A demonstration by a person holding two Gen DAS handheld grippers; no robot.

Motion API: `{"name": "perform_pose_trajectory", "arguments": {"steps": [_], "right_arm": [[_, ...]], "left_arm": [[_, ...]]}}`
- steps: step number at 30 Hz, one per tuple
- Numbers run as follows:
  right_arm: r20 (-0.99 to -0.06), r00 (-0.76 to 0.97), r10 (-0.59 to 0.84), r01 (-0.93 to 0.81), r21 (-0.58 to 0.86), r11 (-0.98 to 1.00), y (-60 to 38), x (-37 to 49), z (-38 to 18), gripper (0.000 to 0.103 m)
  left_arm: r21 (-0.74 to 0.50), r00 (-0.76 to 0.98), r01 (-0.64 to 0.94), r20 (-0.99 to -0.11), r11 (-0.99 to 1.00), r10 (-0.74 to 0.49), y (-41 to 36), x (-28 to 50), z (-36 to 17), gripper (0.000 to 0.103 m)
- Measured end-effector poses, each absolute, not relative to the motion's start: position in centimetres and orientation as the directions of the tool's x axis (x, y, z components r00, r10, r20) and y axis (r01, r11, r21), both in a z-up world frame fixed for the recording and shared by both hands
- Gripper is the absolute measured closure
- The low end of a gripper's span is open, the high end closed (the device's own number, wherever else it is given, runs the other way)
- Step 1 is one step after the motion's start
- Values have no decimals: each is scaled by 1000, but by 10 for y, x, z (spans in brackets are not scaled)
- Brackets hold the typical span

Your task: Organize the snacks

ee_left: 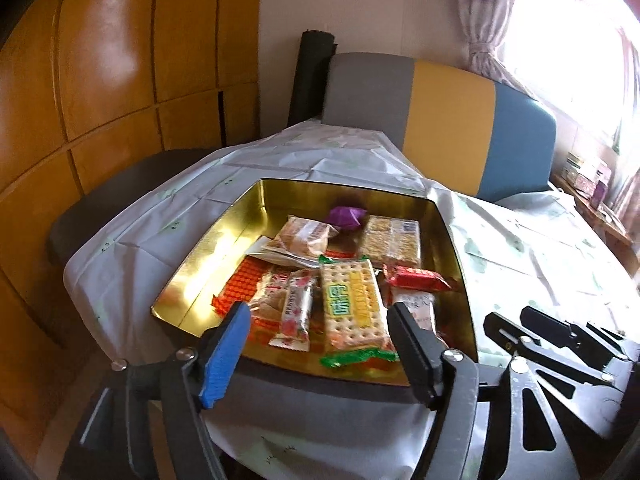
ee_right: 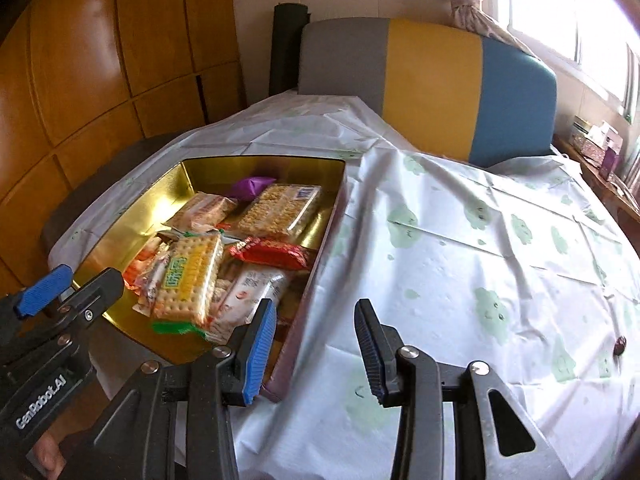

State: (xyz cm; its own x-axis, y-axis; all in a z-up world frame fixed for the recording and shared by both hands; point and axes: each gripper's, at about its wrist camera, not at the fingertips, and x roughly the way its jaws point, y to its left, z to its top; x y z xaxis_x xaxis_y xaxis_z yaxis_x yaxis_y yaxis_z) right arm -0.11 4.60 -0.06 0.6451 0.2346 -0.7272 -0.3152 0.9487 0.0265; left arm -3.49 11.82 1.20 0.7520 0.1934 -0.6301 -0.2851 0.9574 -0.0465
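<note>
Snack packets lie heaped in the open gold-lined rectangular metal tin [ee_left: 208,248], which sits on the worktop [ee_right: 460,248] under a pale plastic cloth printed with green figures. On top lies the clear-wrapped cracker packet with a yellow and green label [ee_left: 352,304]; beside it are a red foil-wrapped bar [ee_left: 416,278], a clear pack of puffed-grain squares [ee_left: 394,240] and a small purple wrapped sweet [ee_left: 346,216] near the far wall.

Handling, as judged: all packets look light, with slick film wrappers. The crackers and grain squares are likely brittle, so pressure should be modest and applied across the short sides of a pack rather than on its flat face. The crimped end seals are soft and offer a second hold.

Left claw [ee_left: 316,332] hangs above the near edge of the tin, tilted downward toward the cracker packet, its jaws spread wide with nothing touching the pads. Right claw [ee_right: 316,340] points down over the tin's right wall and the bare cloth, jaws partly apart and empty. A fingertip [ee_right: 48,456] shows beneath the left handle.
</note>
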Motion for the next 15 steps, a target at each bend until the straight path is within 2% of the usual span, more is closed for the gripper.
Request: {"name": "perform_pose_trajectory", "arguments": {"steps": [15], "right_arm": [[-723,658,209,-281,21,959,36,-12,-4,61]], "left_arm": [[-52,759,-284,-622,957,191,117,-41,14,26]]}}
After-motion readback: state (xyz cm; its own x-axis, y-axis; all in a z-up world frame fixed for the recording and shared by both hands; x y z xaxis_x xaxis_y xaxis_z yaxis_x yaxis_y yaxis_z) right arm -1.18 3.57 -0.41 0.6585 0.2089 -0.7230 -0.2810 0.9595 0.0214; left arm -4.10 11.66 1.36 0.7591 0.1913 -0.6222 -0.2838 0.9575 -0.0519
